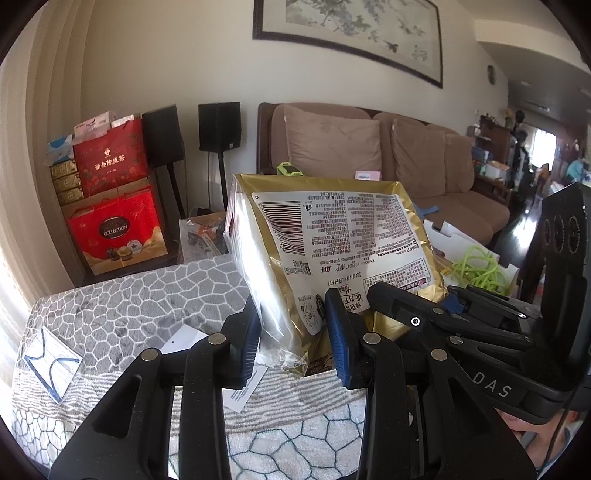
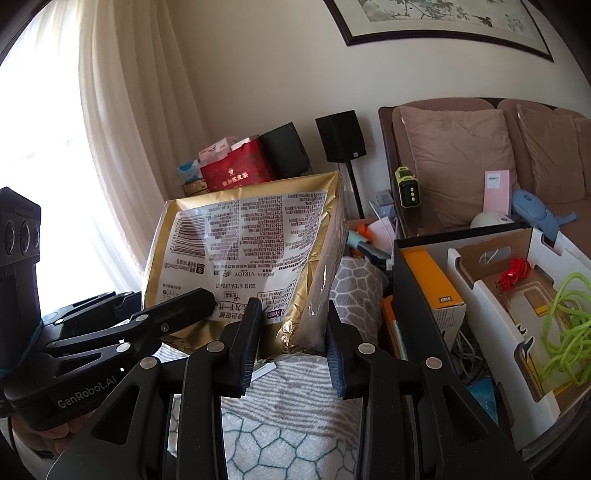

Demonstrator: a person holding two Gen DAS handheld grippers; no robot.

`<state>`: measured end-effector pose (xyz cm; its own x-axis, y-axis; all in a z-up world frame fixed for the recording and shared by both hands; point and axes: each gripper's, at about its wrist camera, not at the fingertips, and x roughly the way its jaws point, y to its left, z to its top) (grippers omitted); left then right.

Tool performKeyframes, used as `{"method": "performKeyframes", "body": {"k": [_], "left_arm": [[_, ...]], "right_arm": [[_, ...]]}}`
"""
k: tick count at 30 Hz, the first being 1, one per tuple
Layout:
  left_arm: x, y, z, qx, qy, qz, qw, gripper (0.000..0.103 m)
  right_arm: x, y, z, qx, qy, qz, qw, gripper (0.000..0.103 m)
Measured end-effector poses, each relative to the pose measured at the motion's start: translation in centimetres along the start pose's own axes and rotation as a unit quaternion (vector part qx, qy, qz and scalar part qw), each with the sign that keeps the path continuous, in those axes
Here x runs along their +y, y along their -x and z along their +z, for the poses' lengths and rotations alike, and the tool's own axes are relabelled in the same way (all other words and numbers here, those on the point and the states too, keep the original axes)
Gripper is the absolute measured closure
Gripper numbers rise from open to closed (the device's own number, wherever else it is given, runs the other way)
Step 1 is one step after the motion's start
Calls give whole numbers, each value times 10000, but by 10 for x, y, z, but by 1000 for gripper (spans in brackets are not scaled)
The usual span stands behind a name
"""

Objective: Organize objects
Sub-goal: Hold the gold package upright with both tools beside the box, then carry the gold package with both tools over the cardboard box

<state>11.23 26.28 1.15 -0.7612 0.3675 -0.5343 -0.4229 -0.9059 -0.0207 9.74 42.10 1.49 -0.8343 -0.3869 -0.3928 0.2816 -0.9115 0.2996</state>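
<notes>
Left wrist view: our left gripper (image 1: 293, 332) pinches the near left corner of the gold-and-white plastic tissue pack (image 1: 325, 236), lifted over the grey patterned cloth (image 1: 122, 295). Right wrist view: our right gripper (image 2: 293, 332) pinches its near right corner (image 2: 243, 251).

**Background items, both wrist views**

A brown sofa (image 1: 424, 173) with cushions is sitting under a framed ink painting (image 1: 351, 33). Two black speakers (image 1: 219, 125) are standing beside stacked red gift bags (image 1: 110, 155). Pale curtains (image 2: 122, 110) are hanging by the bright window. A patterned grey cloth (image 1: 129, 306) is covering the surface.
</notes>
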Motion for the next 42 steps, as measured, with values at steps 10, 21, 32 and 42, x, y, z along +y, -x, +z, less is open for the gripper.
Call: {"method": "performKeyframes", "body": {"k": [10, 21, 32, 42], "left_arm": [[-7, -4, 5, -41, -36, -70, 10000, 72], [-19, -10, 13, -81, -132, -160, 9998, 72], [-28, -12, 19, -135, -254, -206, 9994, 72], [-32, -15, 21, -154, -274, -243, 9992, 72]], "right_arm": [[-5, 5, 4, -65, -35, -73, 9999, 71], [-19, 9, 8, -167, -117, -202, 9996, 71], [-24, 16, 10, -244, -191, -232, 9993, 71], [-27, 18, 12, -277, -228, -298, 9989, 71]]}}
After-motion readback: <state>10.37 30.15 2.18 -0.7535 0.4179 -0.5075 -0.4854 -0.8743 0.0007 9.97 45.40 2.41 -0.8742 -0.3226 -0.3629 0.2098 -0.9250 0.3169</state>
